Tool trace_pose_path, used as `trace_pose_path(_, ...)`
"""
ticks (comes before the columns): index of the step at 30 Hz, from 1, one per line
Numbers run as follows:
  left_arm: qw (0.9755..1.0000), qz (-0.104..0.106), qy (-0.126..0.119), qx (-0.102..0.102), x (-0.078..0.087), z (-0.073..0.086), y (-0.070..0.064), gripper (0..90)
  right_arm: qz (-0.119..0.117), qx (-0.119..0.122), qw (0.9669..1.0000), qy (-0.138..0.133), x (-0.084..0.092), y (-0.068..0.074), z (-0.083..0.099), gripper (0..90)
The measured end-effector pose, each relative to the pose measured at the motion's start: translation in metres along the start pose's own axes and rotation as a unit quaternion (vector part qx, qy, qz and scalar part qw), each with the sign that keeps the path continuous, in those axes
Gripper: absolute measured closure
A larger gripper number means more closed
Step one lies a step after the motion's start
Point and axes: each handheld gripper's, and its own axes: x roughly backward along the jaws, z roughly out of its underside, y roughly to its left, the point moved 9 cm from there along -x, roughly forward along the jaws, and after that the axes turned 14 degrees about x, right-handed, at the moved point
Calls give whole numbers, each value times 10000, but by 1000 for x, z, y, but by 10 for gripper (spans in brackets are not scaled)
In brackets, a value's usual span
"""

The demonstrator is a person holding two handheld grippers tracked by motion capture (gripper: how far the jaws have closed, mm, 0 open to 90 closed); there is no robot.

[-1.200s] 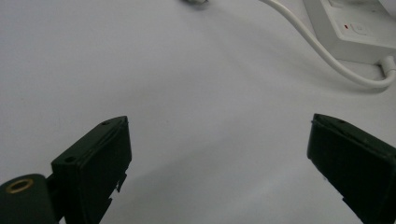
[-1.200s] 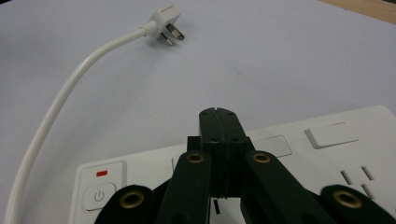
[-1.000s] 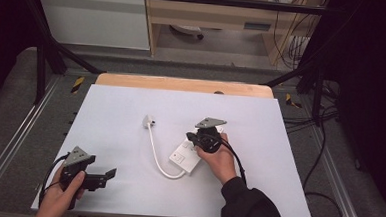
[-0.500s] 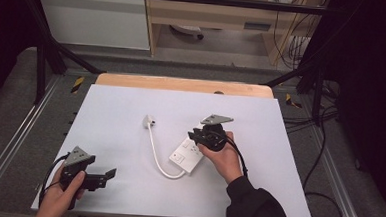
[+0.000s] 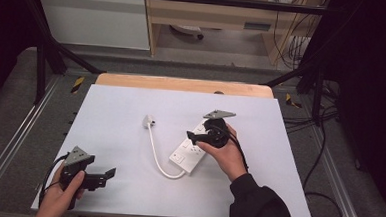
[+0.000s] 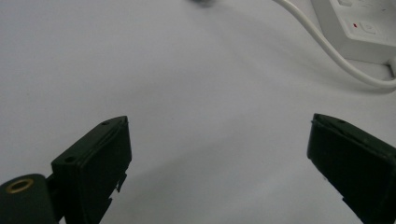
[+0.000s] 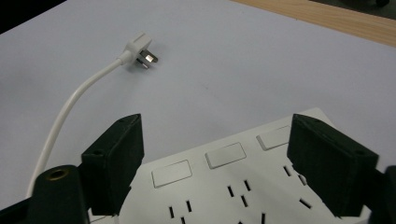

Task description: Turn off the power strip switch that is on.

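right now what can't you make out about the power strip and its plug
- Power strip, high view: the right gripper and hand cover its far end, and the sockets are too small to count.
- Power strip, right gripper view: the bottom edge and black fingers cut off the sockets.
- Plug, high view: too small to see prongs.
- Cable, left gripper view: the top edge cuts it off, and the picture is blurred.

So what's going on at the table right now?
The right gripper hovers over the white power strip lying on the white table; its jaws have just been opening and stand wide, pressing on nothing. The strip's cord curves to its plug, lying loose. The left gripper sits open near the front left, apart from everything.
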Motion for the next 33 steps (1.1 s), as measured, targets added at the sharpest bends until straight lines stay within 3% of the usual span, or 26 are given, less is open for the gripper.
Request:
trace_pose_path(11,10000,-3,41,-33,-1,1,-1,66,-2,-112,9999,71,7,-8,-4,77)
trace_pose_path(20,10000,10,37,-20,-2,2,-3,67,110,30,9998,171,16,-20,4,57)
trace_pose_path(33,10000,-18,13,25,-2,1,-1,69,340,-117,9993,-134,46,-43,4,58)
